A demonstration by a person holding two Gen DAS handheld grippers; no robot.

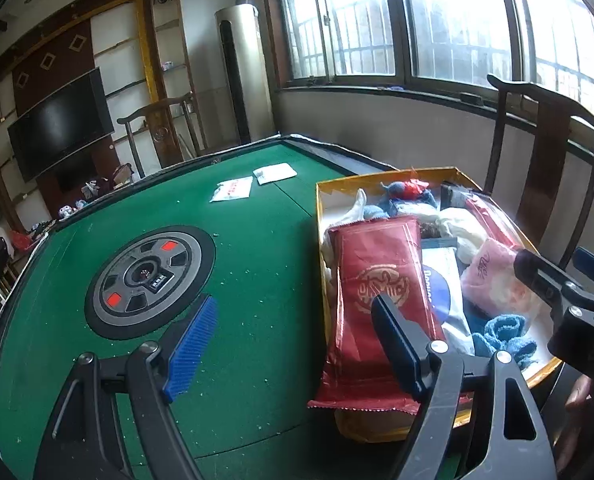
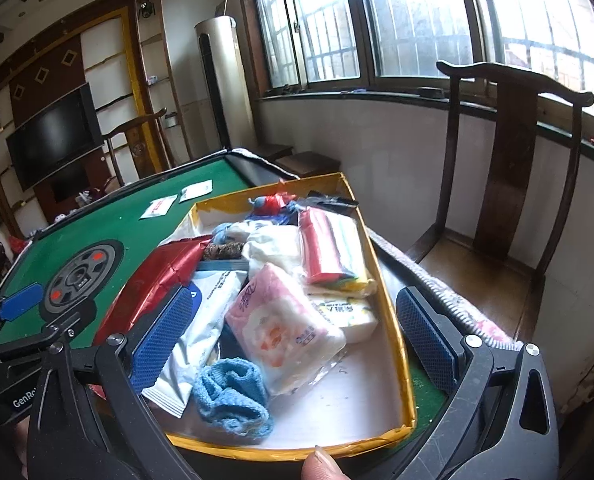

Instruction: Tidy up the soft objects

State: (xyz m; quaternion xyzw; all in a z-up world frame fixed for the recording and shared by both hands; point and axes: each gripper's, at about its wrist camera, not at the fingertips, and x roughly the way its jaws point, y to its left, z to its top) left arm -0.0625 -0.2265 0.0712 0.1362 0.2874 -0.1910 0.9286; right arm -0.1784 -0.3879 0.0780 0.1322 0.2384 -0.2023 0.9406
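A yellow-rimmed box (image 1: 381, 178) (image 2: 393, 308) sits on the green table's right side, full of soft things: a red foil pack (image 1: 377, 280) (image 2: 149, 284), a pink tissue pack (image 2: 281, 320) (image 1: 493, 276), a blue cloth (image 2: 233, 396) (image 1: 505, 336), a white pouch (image 2: 201, 320) and a red and green bundle (image 2: 329, 248). My left gripper (image 1: 297, 344) is open and empty, its right finger over the red pack. My right gripper (image 2: 293, 336) is open and empty, above the box. It also shows at the right edge of the left wrist view (image 1: 569, 292).
Two white packets (image 1: 233, 190) (image 1: 275, 173) lie on the green mahjong table (image 1: 257, 260) beyond its round centre panel (image 1: 149, 280). A dark wooden chair (image 2: 505, 184) stands right of the table under the windows. A thumb (image 2: 321, 466) touches the box's near rim.
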